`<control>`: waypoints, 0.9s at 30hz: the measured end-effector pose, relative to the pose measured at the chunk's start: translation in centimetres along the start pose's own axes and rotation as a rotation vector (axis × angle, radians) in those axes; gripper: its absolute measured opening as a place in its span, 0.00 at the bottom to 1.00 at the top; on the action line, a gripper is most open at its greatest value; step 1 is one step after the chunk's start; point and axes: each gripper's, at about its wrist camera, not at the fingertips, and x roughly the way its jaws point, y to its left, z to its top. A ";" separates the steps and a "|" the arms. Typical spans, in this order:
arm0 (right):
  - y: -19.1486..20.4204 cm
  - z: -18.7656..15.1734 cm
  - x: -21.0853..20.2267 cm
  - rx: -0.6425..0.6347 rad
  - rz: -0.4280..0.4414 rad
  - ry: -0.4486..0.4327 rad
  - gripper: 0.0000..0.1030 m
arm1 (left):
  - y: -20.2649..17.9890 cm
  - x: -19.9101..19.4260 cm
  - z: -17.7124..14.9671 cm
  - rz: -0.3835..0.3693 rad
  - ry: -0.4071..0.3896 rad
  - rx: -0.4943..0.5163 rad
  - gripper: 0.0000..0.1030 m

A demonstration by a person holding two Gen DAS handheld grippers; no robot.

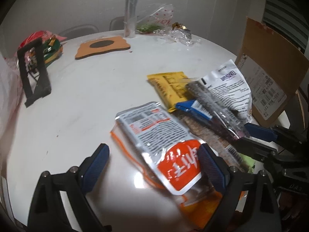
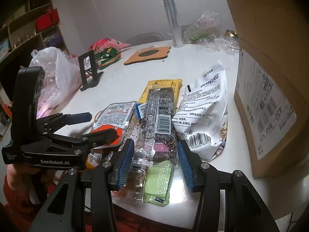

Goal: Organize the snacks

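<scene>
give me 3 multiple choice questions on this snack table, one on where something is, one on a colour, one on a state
1. Where is the cardboard box?
A. right of the white bag
B. behind the black stand
C. under the table

2. What colour is the flat packet under the long dark packet?
A. yellow
B. purple
C. red

3. How is the left gripper?
A. open around the orange-label packet
C. shut on the cork mat
B. out of view

Answers: 1 A, the box stands beside the white bag; 2 A, its yellow top shows; 3 A, the orange-label packet lies between spread fingers.

The cardboard box (image 2: 270, 77) runs off the picture's edge; the dark snack bar (image 1: 212, 104) is smeared with blur, its print unreadable.
</scene>
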 end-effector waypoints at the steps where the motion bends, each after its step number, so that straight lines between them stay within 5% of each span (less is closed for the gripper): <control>1: 0.1 0.0 0.1 0.000 -0.003 0.000 0.45 | 0.3 0.0 0.0 0.002 0.005 -0.010 0.89; 9: 0.2 0.0 0.3 0.014 0.016 -0.002 0.49 | -0.7 0.1 0.3 -0.064 0.014 0.000 0.89; 15: 0.2 0.1 0.6 0.035 0.027 -0.006 0.52 | -1.3 1.0 0.6 -0.006 0.013 -0.005 0.89; 17: 0.2 0.1 0.7 0.033 0.020 -0.005 0.42 | -1.0 1.0 0.6 0.006 0.010 -0.002 0.89; 27: 1.0 -0.2 0.0 -0.019 0.059 -0.019 0.40 | 2.4 -0.4 -0.1 0.035 0.001 -0.038 0.89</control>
